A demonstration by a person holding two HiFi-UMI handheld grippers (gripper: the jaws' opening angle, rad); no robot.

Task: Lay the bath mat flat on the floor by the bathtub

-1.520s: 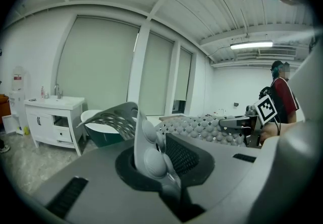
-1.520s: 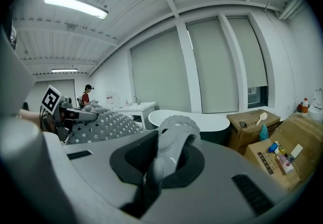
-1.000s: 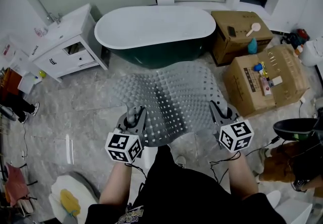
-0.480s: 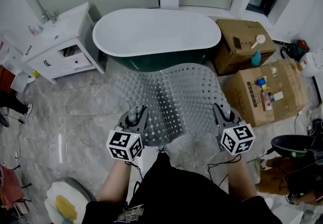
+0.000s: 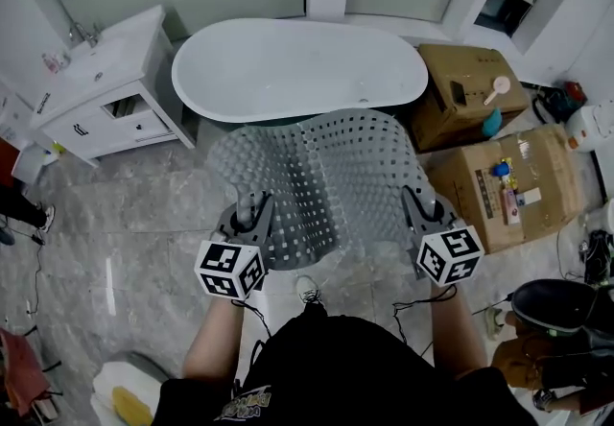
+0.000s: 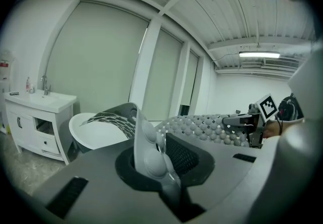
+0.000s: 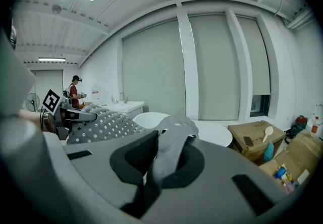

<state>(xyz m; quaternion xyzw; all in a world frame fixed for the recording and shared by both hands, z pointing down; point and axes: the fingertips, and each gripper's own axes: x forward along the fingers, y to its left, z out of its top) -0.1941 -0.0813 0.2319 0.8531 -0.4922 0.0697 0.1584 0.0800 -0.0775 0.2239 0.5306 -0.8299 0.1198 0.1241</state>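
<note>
A grey perforated bath mat (image 5: 321, 179) hangs spread in the air between my two grippers, its far edge reaching the rim of the white bathtub (image 5: 297, 69). My left gripper (image 5: 251, 215) is shut on the mat's near left corner (image 6: 146, 142). My right gripper (image 5: 419, 208) is shut on the near right corner (image 7: 169, 150). The left gripper view shows the mat's knobbed underside (image 6: 212, 127) stretching over to the right gripper (image 6: 250, 122). In the right gripper view the mat (image 7: 108, 124) runs to the left gripper (image 7: 65, 114).
A white vanity with a sink (image 5: 96, 83) stands left of the tub. Two cardboard boxes (image 5: 499, 165) with small items sit at the right. A black pan (image 5: 552, 304) lies at the lower right. Grey marble floor (image 5: 125, 223) lies between me and the tub.
The mat and both grippers have moved forward toward the tub; the mat's far edge now overlaps the tub's near rim.
</note>
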